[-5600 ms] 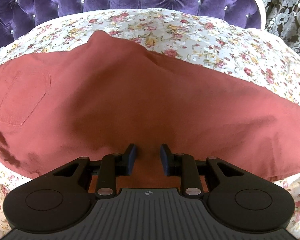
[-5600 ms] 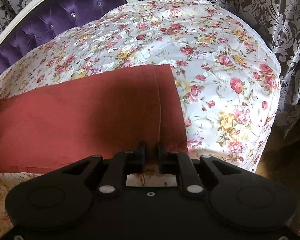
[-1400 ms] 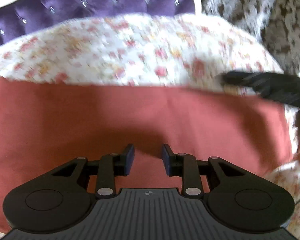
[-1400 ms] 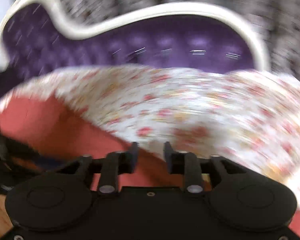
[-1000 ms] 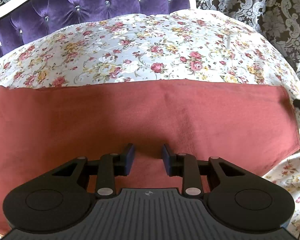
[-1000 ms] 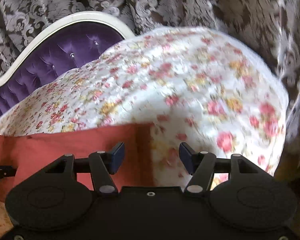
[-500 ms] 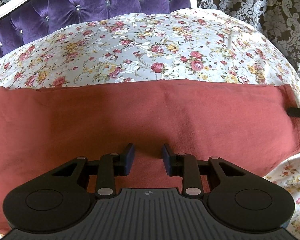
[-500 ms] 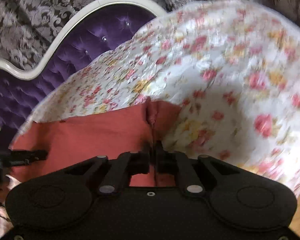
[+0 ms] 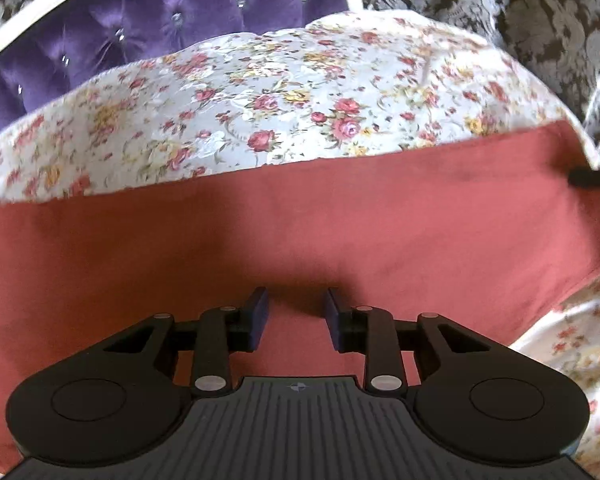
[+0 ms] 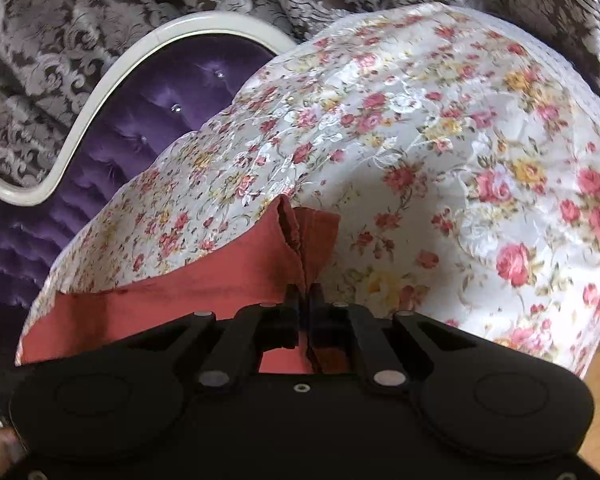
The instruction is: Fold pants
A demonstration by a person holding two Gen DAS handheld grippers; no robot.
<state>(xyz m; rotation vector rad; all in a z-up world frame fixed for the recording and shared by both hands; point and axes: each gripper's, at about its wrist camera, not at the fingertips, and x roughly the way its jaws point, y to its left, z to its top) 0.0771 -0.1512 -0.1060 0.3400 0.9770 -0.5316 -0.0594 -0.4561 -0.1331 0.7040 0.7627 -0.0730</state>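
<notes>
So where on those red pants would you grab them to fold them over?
At the leg hem, from the open end. The pants lie flat along the bed, so only an edge gives the fingers something to pinch. The right gripper has just been closing and now pinches the hem, which bunches up in front of it. The left gripper hangs open over the middle.

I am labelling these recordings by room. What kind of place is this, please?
Most likely a bedroom at home. A floral bedspread covers what looks like a bed, with a tufted purple headboard behind it and patterned curtains beyond. Red pants lie spread on the bedspread.
</notes>
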